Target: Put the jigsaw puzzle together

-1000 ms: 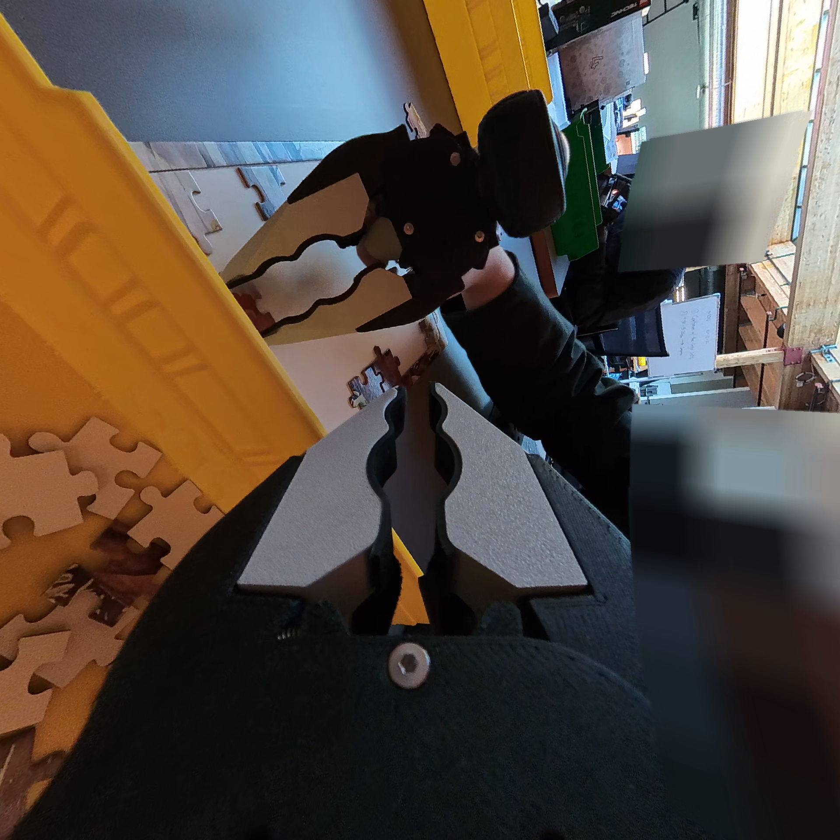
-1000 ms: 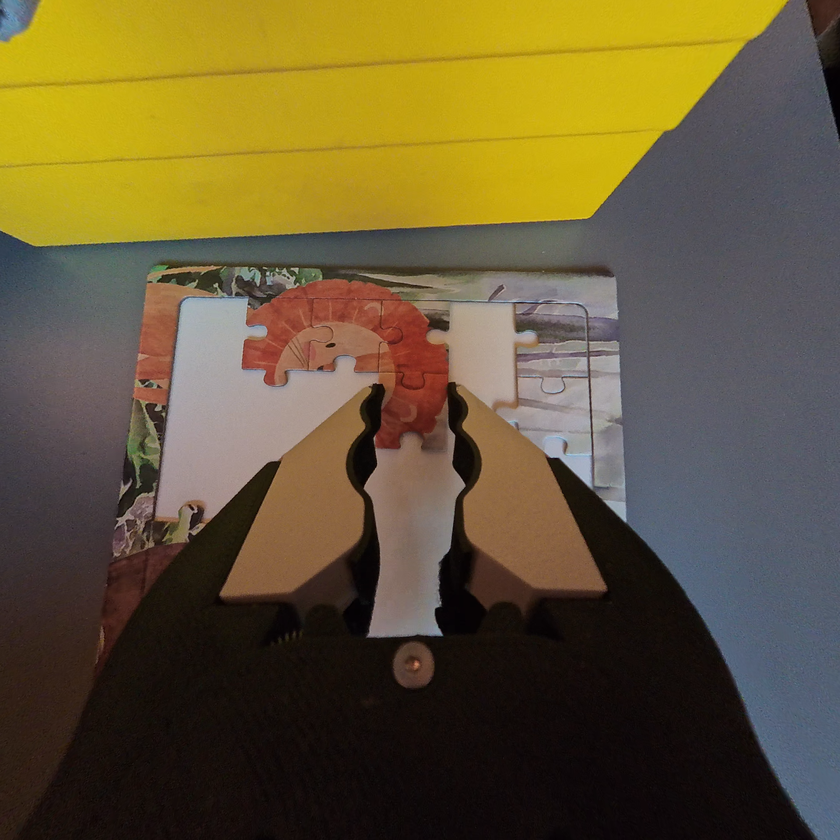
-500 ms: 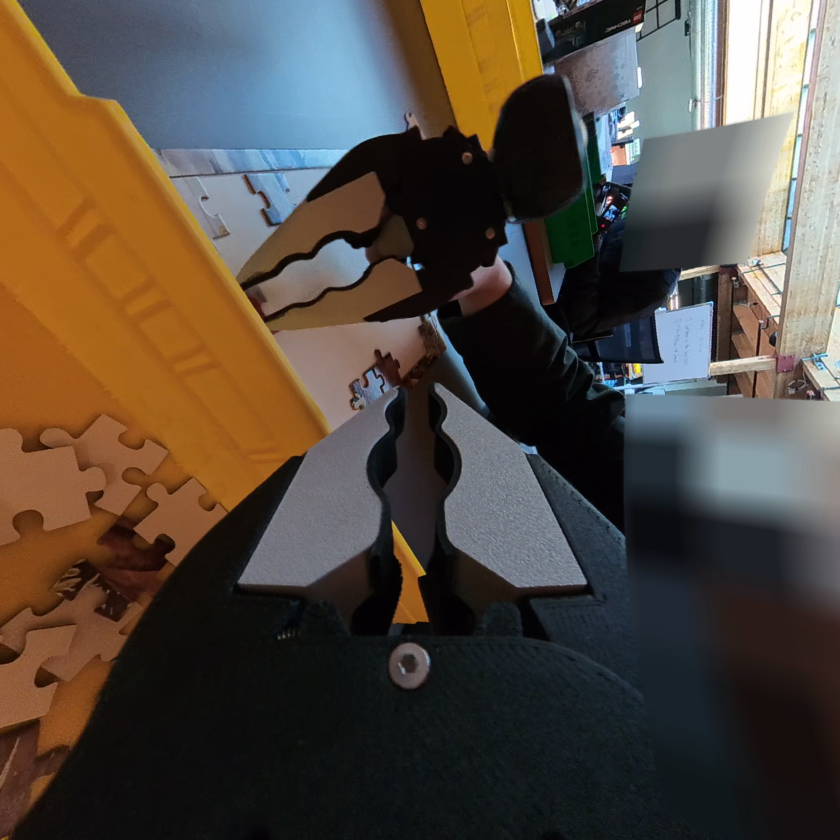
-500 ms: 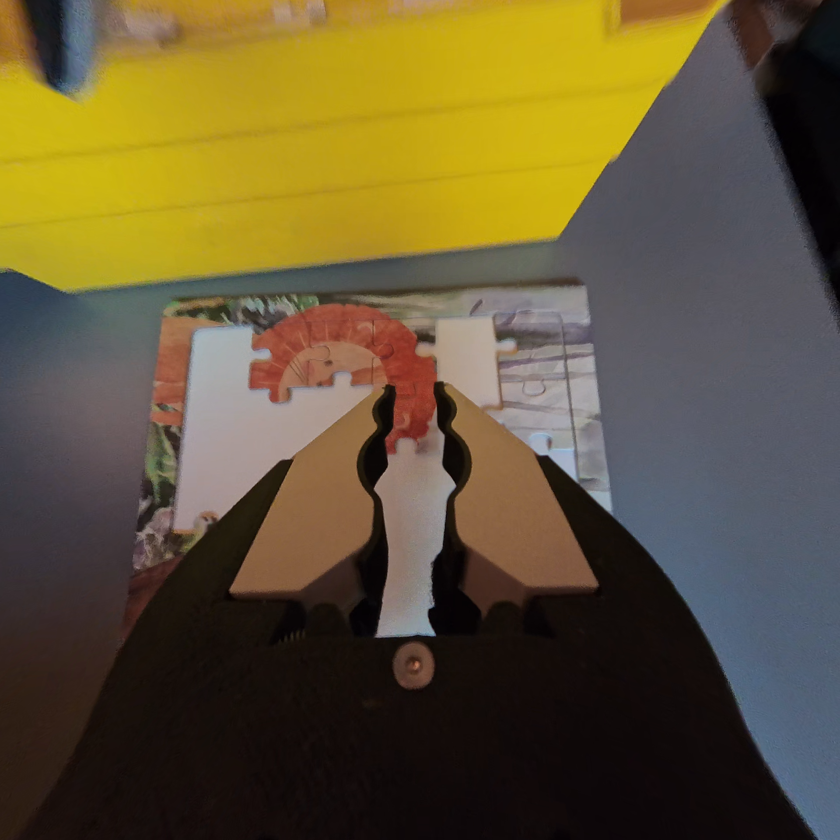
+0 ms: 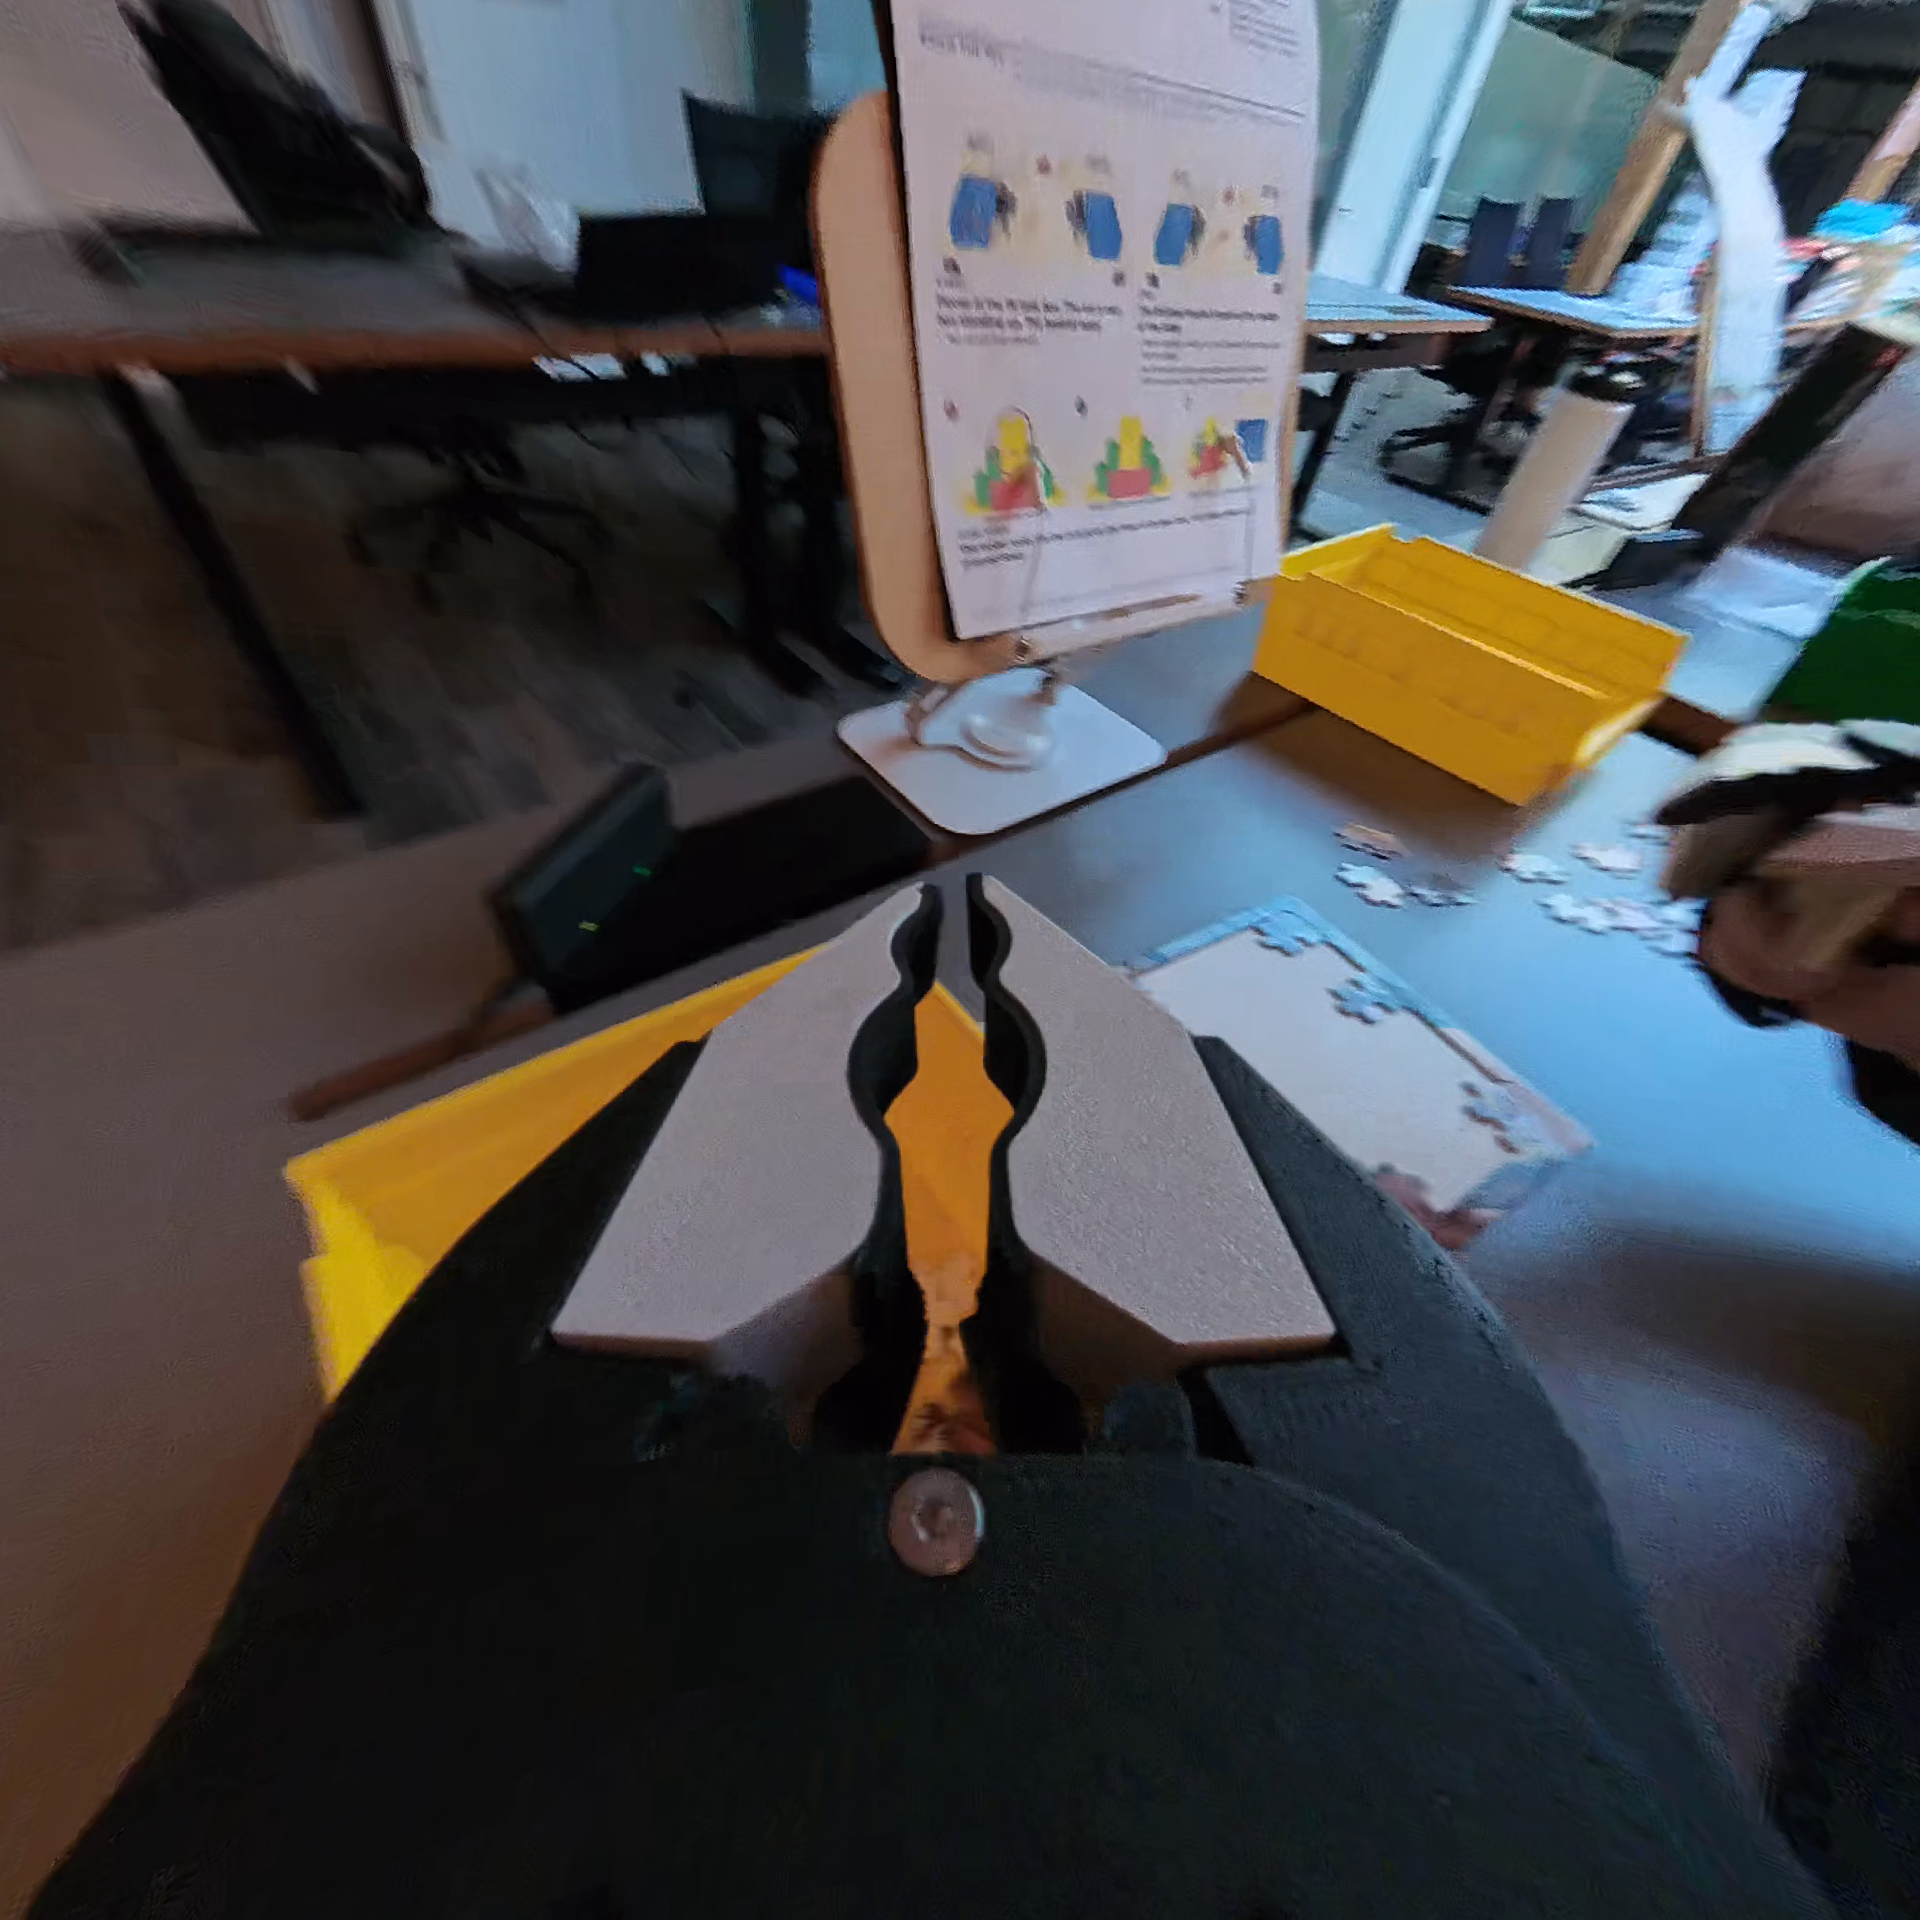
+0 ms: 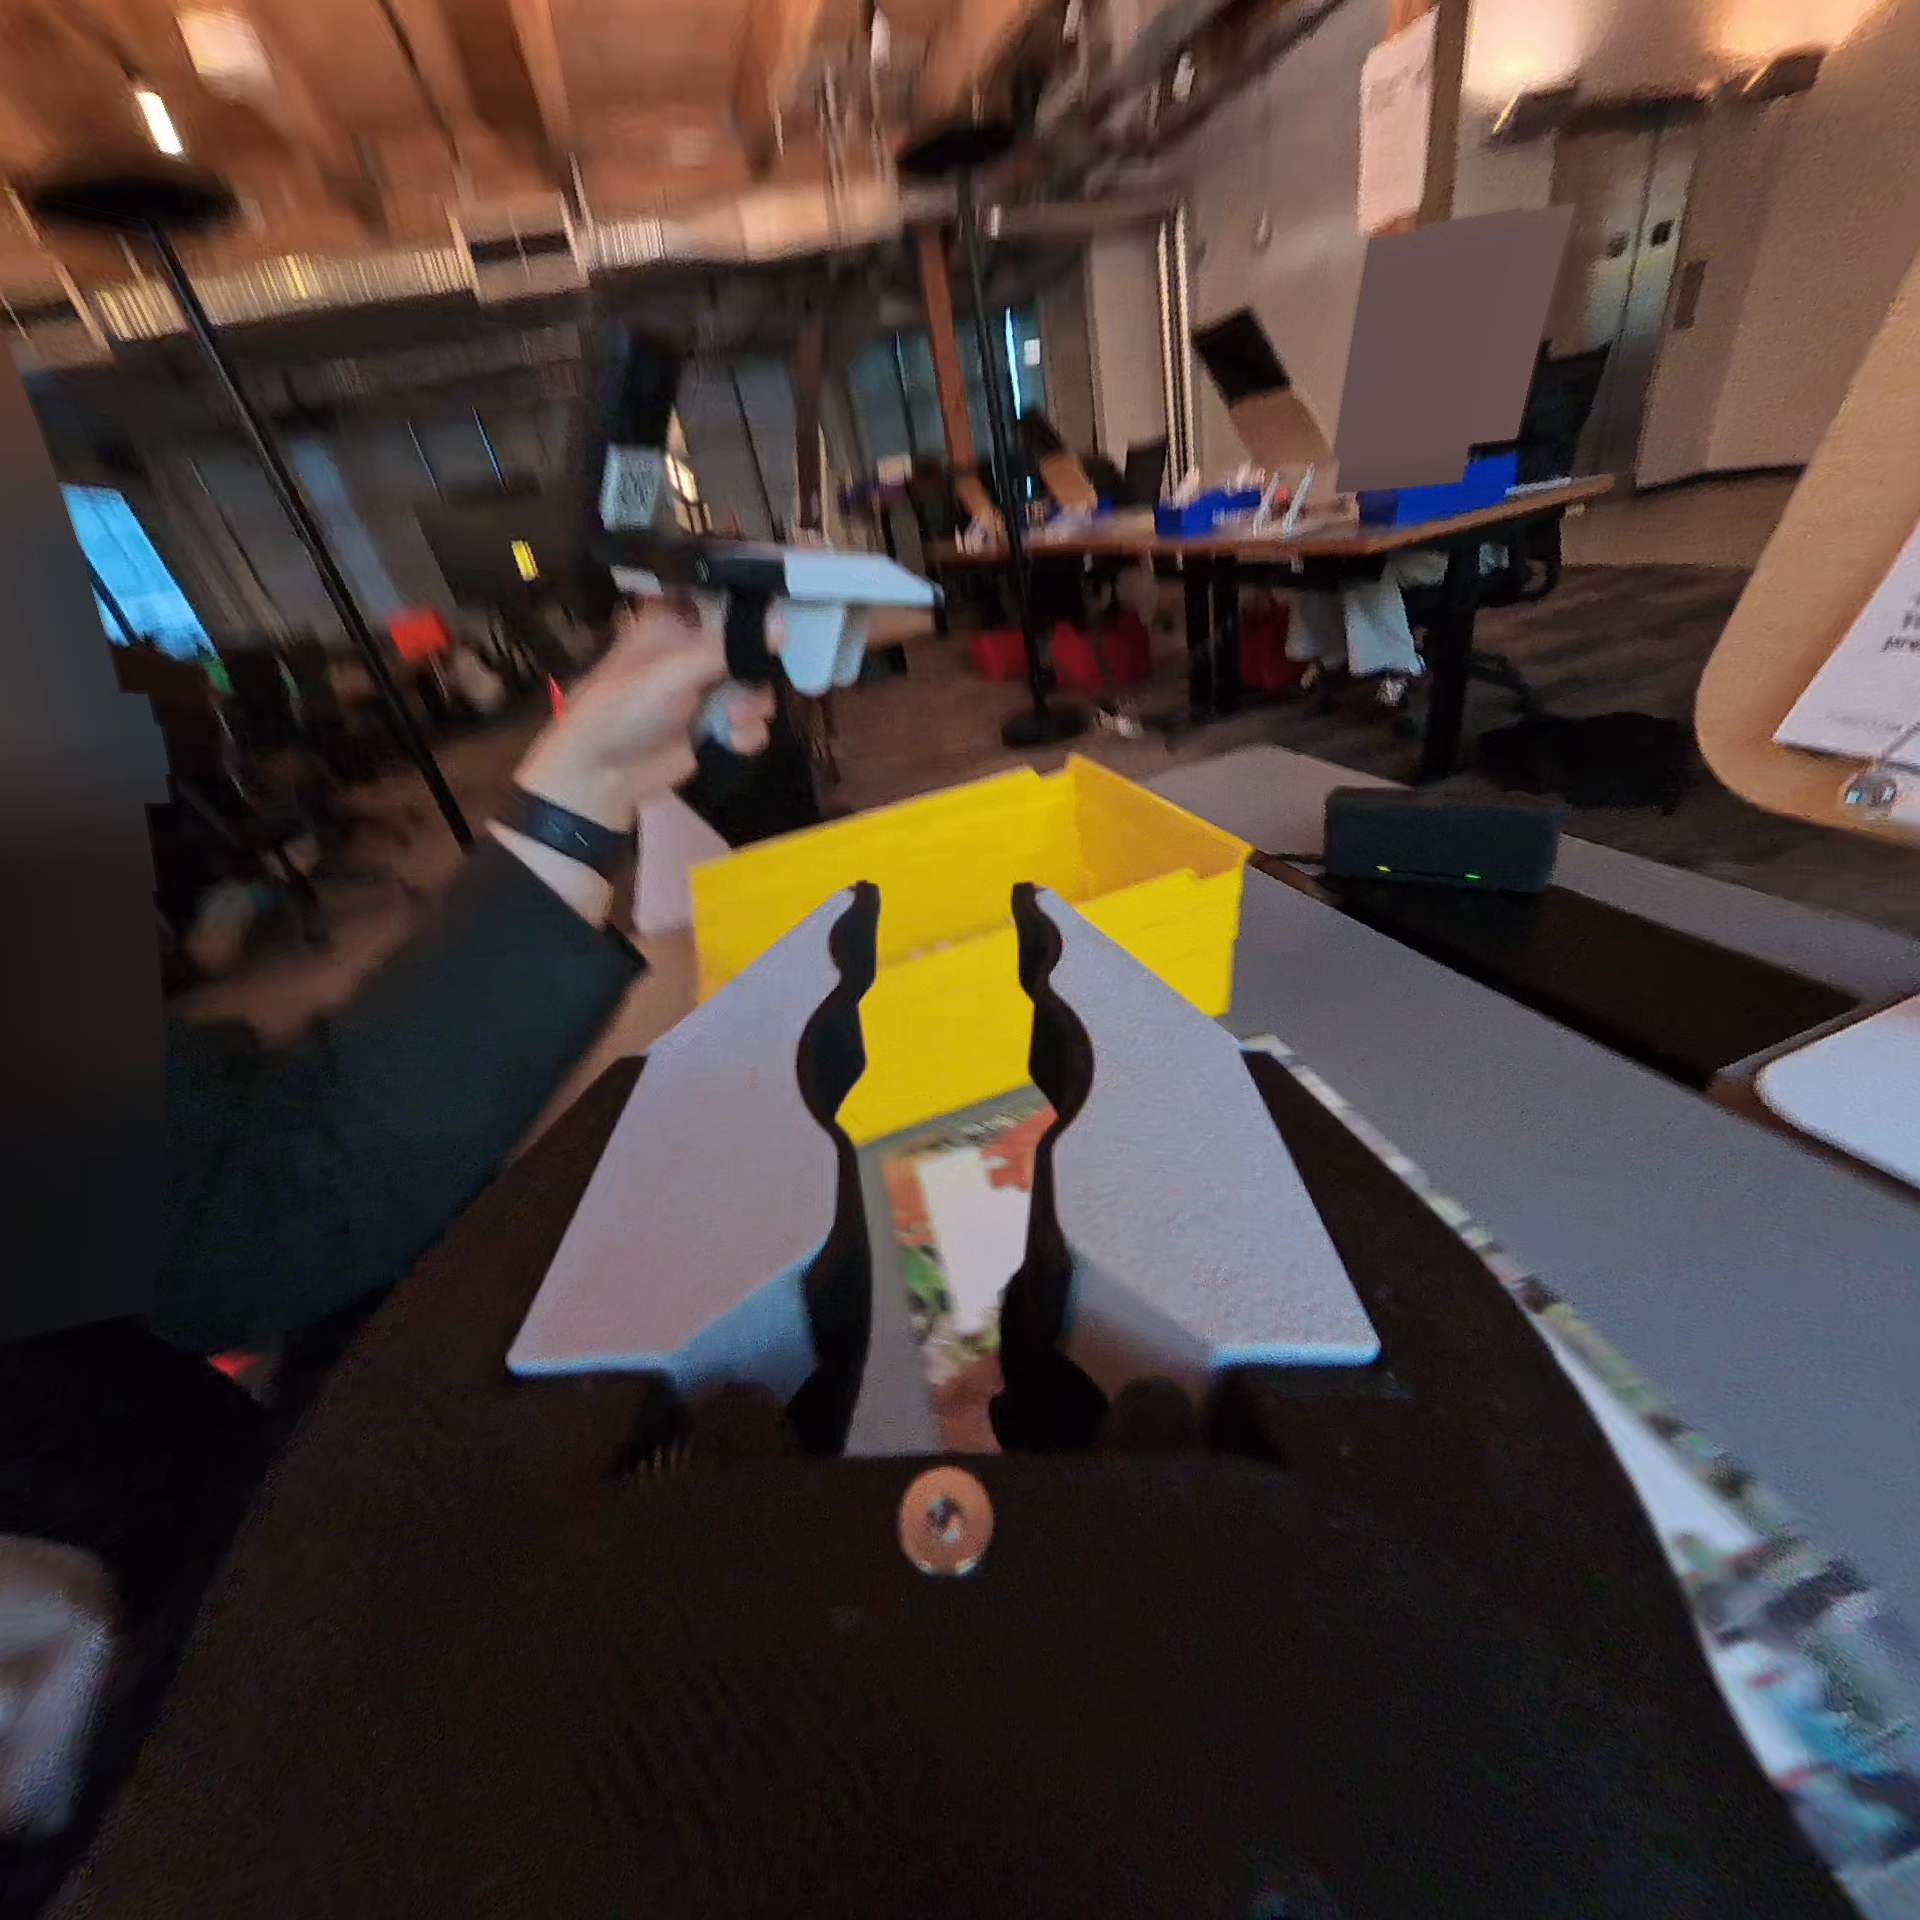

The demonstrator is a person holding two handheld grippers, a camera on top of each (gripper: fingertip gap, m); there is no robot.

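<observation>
The puzzle board lies on the grey table, partly filled; in the right wrist view it shows between my fingers, with orange pieces set in. Loose puzzle pieces lie beyond it. My left gripper is shut and empty, raised above the near yellow bin. In the right wrist view it is held high in a hand. My right gripper is open and empty, above the board and pointing at the yellow bin. It shows blurred at the left wrist view's right edge.
A second yellow bin stands at the table's far side. A stand with an illustrated sheet rises behind the board. A black box with green lights sits past the table edge. The person's dark sleeve is at the left. My right fingertips sit around 25 cm from my left ones.
Both grippers have lifted and tilted up, so the views now look across the room. The right gripper has left the board's orange pieces. The left has risen from beside the bin.
</observation>
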